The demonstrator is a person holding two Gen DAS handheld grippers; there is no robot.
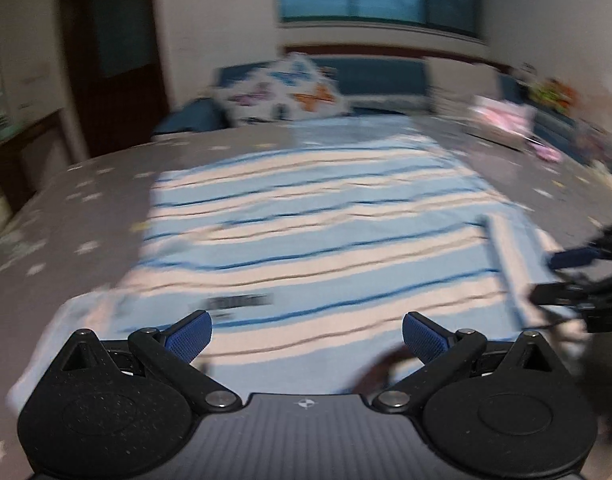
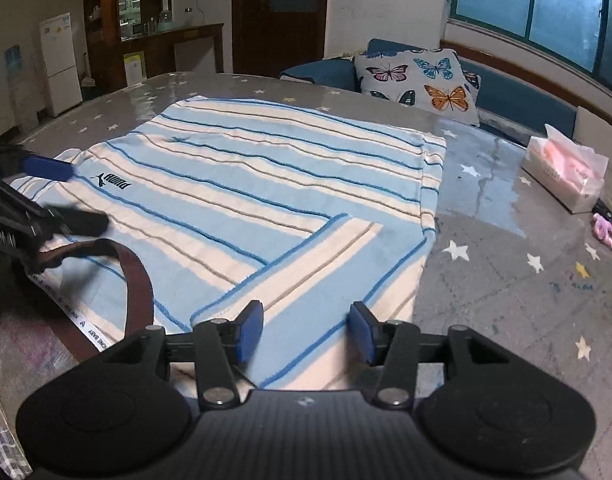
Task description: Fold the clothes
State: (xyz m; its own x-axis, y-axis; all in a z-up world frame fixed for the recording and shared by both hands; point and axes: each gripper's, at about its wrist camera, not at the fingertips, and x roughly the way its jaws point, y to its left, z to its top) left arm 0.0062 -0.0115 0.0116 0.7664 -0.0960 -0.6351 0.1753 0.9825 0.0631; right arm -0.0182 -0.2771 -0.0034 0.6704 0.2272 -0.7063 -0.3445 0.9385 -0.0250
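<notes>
The right claw (image 2: 306, 332) stands half open and empty over the folded sleeve of the striped shirt (image 2: 266, 184), which lies flat on the bench (image 2: 505, 280). The left claw (image 1: 307, 338) is wide and empty at the collar side; its view is blurred, so it could snag the cloth there and undo the sleeve fold.

You're facing a dim room w/ pale walls. A grey star-print desk (image 2: 505, 280) fills the fg. Behind it sits a blue sofa (image 2: 517, 96) w/ a butterfly cushion (image 2: 421, 76), under a wide teal-framed window (image 2: 545, 12) that looks dark. A dark wood door (image 2: 280, 12) stands centre-back; left of it a wood cabinet (image 2: 146, 20) w/ shelves, then a white fridge (image 2: 60, 64).
</notes>
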